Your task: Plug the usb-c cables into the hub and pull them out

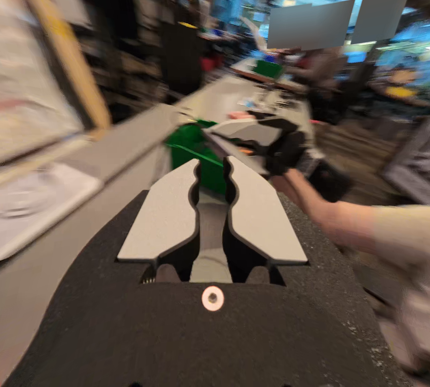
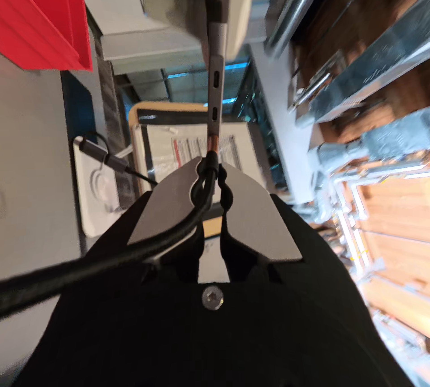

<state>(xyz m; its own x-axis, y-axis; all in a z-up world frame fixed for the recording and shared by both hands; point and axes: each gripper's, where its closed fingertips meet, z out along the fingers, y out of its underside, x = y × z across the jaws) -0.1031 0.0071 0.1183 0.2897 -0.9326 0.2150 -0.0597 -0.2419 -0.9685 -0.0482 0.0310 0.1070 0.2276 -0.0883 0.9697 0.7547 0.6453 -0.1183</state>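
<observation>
left wrist view: left gripper (image 1: 211, 164) slightly parted, nothing between its fingers, green bin (image 1: 197, 157) ahead; heavy blur.
right wrist view: right gripper (image 2: 213, 167) clamped on black usb-c cable (image 2: 162, 243) just behind the plug.
hub (image 2: 216, 87): grey, slim, upright, cable plug at its lower end, two ports bare.

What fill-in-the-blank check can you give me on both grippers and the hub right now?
The right gripper is shut on a ___ cable. The facing edge of the grey hub shows ___ empty ports. The left gripper holds ___. The bin beyond it is ___.
Missing words: black; two; nothing; green.
</observation>
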